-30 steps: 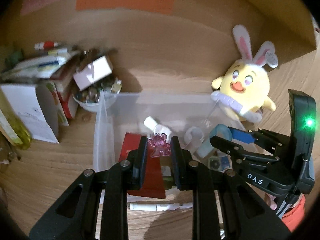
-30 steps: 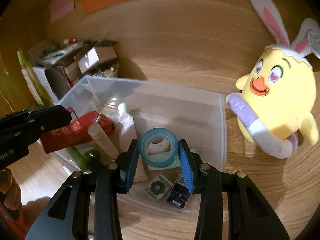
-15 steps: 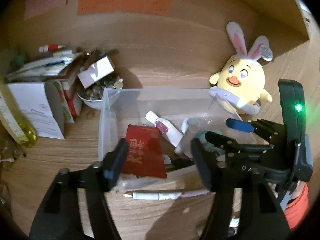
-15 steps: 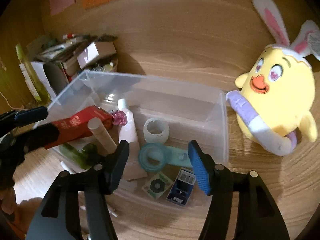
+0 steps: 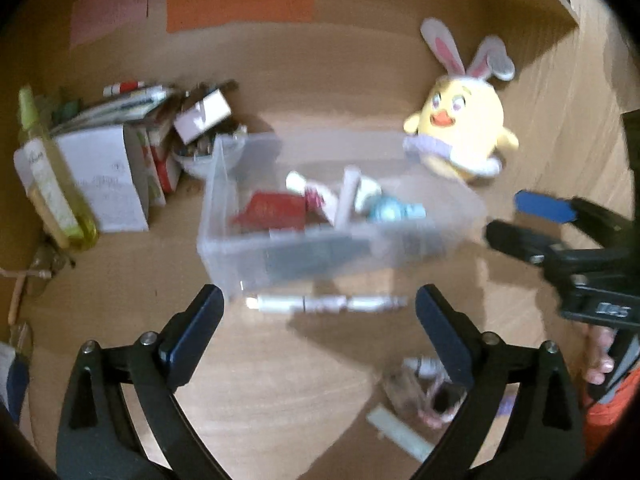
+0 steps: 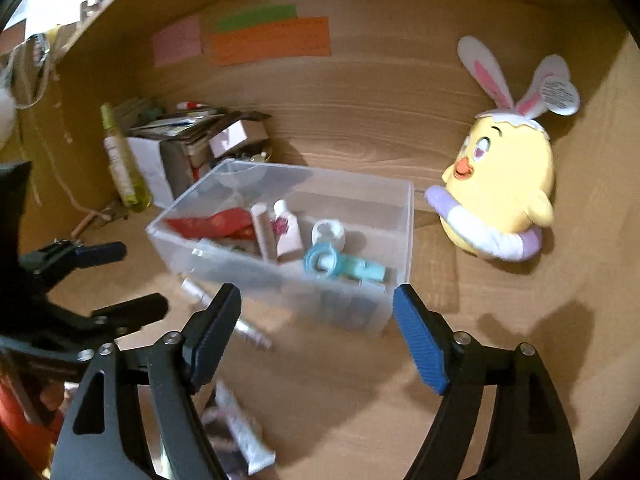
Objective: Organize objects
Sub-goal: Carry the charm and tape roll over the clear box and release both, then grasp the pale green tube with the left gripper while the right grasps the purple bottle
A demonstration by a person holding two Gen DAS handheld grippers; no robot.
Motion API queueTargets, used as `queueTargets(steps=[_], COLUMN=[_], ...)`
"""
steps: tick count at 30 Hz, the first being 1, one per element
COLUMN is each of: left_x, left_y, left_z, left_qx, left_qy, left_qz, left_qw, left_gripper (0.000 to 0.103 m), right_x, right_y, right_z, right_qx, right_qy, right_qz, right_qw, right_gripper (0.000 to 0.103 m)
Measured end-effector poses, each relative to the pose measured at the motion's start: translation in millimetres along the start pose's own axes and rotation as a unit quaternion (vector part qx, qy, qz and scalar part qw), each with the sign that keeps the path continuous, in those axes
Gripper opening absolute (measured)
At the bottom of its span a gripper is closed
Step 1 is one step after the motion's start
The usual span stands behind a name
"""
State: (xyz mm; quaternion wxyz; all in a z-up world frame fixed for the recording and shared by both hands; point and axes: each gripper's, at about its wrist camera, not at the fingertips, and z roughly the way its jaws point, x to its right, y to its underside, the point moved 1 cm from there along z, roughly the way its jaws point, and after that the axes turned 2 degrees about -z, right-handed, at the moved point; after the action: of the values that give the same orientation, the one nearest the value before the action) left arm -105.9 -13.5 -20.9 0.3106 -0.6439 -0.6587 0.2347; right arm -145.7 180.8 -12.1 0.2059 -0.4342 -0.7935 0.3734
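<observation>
A clear plastic bin [image 5: 224, 200] [image 6: 404, 216] sits on the wooden desk. It holds a red packet [image 5: 272, 212] [image 6: 216, 222], a white tube [image 6: 288, 228], a teal tape dispenser [image 5: 394, 212] [image 6: 328, 264], a white ring [image 6: 328, 232] and other small items. My left gripper [image 5: 318, 314] is open and empty, pulled back in front of the bin. My right gripper [image 6: 318, 320] is open and empty, also back from the bin's near wall; it shows at the right edge of the left wrist view [image 5: 520, 220].
A white pen [image 5: 324, 303] lies just in front of the bin. Loose small items [image 5: 424, 396] and a tube [image 6: 244, 436] lie near me. A yellow bunny-eared plush [image 5: 460, 132] [image 6: 504, 184] stands right of the bin. Boxes, papers and a green bottle [image 5: 52, 188] crowd the left.
Both grippers opened and let go of the pink charm and the teal tape dispenser into the bin. Both then pulled back and up, away from the bin.
</observation>
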Motion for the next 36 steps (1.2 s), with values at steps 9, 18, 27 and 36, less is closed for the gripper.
queueTargets(steps=[9, 18, 27, 36], left_x=[16.2, 42.7, 41.1, 28.6], left_y=[64.9, 94.4, 106.3, 108.7], left_z=[-7.5, -2.3, -8.0, -12.8], left_qx=[-0.051, -0.083, -0.068, -0.056], left_qy=[0.014, 0.047, 0.020, 0.006], left_qz=[-0.014, -0.012, 0.013, 0.015], left_qw=[0.9985, 0.9954, 0.9974, 0.9983], left_gripper=[0.098, 0.097, 0.072, 0.056], right_x=[-12.7, -33.8, -49.9, -62.5], right_y=[69.2, 117.7, 126.2, 120.0], right_z=[-24.8, -22.0, -16.5, -3.1], right_qx=[-0.021, -0.064, -0.069, -0.073], right_qy=[-0.024, -0.080, -0.099, -0.101], right_qz=[-0.001, -0.019, -0.046, -0.050], right_qw=[0.999, 0.995, 0.992, 0.991], right_gripper=[0.077, 0.047, 0.024, 0.024])
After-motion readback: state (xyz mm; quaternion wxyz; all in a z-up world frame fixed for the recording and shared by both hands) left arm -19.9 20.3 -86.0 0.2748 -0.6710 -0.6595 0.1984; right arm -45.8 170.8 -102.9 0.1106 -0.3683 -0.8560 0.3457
